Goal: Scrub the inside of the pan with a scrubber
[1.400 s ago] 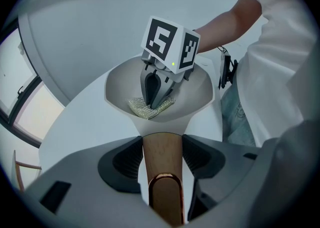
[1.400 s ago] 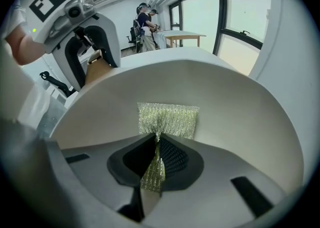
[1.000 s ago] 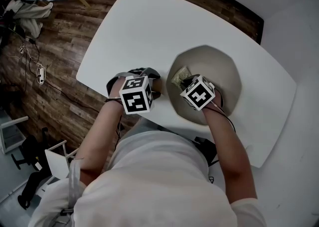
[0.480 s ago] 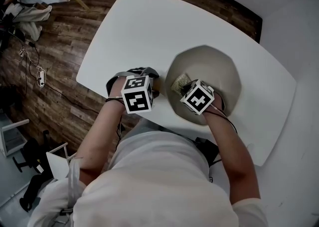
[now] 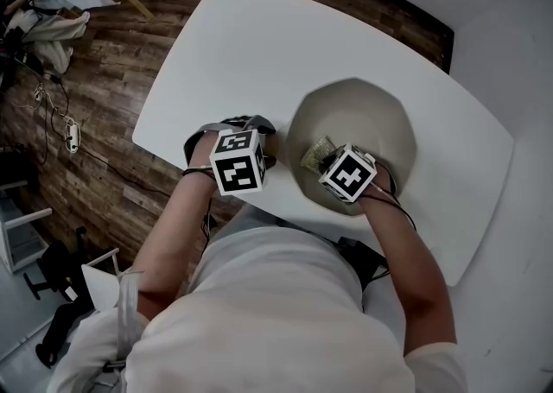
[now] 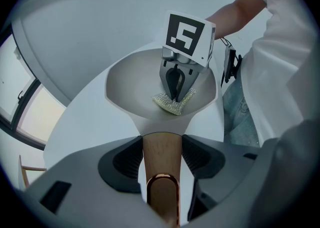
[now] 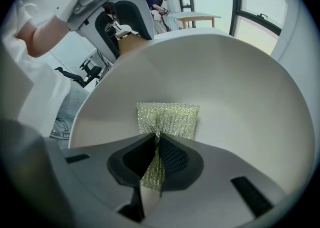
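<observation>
Right gripper (image 5: pixel 328 160) and scrubber (image 5: pixel 316 155) have slid toward the near edge of the surface (image 5: pixel 225 46) since a second ago. The left gripper (image 5: pixel 256 142) has stayed put.

Head view: the pan (image 5: pixel 376 115) sits by the near edge, open side up. The scrubber lies on its near-left inner wall.

Left gripper view: the jaws are clenched on the wooden handle (image 6: pixel 161 154), probably to keep the pan from turning under the rubbing. The handle's long axis runs straight from the pan's rim back between the jaws, so it points leftward along the near edge.

Right gripper view: the jaws pinch one edge of the scrubber. Its free half fans out ahead, flat against the pan's wall. That likely keeps the mesh face, not the jaws, on the pan.
</observation>
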{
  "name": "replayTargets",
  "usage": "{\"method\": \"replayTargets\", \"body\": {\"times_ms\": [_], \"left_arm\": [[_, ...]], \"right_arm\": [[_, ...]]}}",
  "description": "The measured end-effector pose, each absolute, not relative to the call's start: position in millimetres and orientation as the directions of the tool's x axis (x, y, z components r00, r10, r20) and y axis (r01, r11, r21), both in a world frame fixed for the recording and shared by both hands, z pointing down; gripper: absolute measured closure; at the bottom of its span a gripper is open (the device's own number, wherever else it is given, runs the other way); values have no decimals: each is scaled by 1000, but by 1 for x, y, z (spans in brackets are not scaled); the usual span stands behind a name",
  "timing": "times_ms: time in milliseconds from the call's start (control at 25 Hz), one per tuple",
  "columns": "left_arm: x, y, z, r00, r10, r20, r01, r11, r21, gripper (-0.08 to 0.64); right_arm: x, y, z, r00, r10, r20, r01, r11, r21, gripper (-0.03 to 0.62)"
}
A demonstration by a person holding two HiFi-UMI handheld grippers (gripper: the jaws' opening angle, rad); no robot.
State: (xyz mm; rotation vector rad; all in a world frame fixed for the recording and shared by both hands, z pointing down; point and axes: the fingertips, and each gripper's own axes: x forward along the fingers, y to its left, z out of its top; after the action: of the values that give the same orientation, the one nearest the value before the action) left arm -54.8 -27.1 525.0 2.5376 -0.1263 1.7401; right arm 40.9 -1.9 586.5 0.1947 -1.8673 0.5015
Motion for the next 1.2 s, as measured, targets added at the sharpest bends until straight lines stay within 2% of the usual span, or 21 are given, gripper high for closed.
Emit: {"method": "replayTargets", "body": {"times_ms": [520,1200], "left_arm": [[-52,-26,525,346,-25,938,-99,-995,10,308],[-50,-25,525,342,-21,939,-91,-996,11,308]], "right_arm": [[60,8,587,-344,131,930,-392,880,-269,551],[112,12,590,-273,171,947,-485,825,-289,552]]}}
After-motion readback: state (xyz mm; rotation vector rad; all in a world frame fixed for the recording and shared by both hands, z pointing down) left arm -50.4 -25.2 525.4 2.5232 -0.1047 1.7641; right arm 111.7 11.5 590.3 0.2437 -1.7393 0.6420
